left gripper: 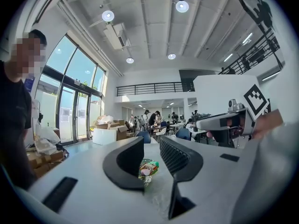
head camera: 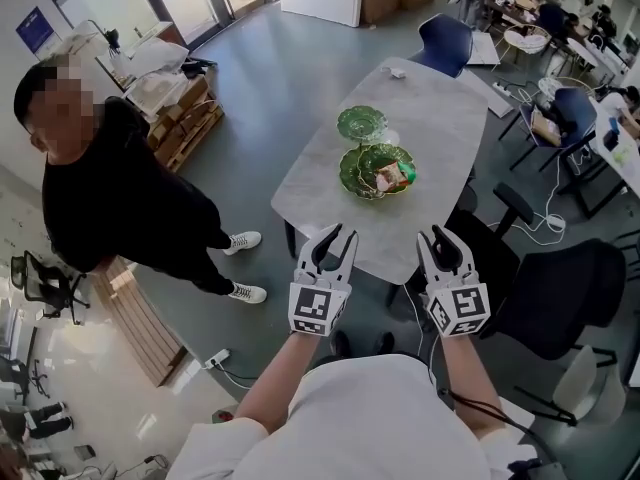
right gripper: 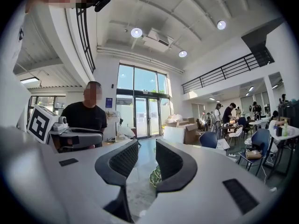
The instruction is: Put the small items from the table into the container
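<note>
A grey marble table [head camera: 430, 118] carries a green glass dish [head camera: 361, 123] and, nearer me, a stack of green dishes [head camera: 352, 171] holding colourful snack packets [head camera: 390, 176]. A small white item [head camera: 397, 72] lies at the table's far end. My left gripper [head camera: 338, 234] and right gripper [head camera: 436, 234] hover side by side over the table's near edge, both open and holding nothing. In the left gripper view the packets [left gripper: 148, 167] show beyond the left gripper [left gripper: 152, 146]. In the right gripper view a green dish [right gripper: 155, 176] shows past the right gripper [right gripper: 146, 148].
A person in black [head camera: 120, 198] stands on the floor left of the table. Blue chairs [head camera: 445, 40] stand at the far end and a black chair [head camera: 560, 298] at the near right. Wooden pallets [head camera: 185, 118] lie to the left, and cables trail on the floor at the right.
</note>
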A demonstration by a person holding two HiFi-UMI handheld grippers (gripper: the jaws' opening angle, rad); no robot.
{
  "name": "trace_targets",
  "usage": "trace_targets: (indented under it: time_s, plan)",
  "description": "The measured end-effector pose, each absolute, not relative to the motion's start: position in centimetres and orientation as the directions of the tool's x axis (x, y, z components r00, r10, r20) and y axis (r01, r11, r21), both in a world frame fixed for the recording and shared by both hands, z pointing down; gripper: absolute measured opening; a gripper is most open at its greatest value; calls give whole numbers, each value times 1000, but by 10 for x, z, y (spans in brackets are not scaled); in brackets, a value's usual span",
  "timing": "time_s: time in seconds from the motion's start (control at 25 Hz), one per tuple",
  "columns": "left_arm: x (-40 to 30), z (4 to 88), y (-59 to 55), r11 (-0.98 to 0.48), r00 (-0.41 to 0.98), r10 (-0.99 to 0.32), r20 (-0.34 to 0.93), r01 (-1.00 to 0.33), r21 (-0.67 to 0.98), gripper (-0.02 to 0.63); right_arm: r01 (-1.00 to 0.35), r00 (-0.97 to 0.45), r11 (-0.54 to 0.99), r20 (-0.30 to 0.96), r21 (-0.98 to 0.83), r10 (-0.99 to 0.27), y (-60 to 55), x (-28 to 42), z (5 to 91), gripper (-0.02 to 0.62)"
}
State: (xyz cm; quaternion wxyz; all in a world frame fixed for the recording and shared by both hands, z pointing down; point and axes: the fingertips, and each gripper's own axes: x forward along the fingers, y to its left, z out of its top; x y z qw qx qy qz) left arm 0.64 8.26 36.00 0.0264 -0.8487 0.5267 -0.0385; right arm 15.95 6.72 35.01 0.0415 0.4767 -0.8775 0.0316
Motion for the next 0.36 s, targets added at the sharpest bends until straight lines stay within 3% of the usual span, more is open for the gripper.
trace_targets:
  time_s: [0.36]
  plan:
    - [11, 361, 75, -448, 447, -894, 34, -889, -98, 107, -836, -548, 549, 103, -18, -830, 58, 162, 354, 130]
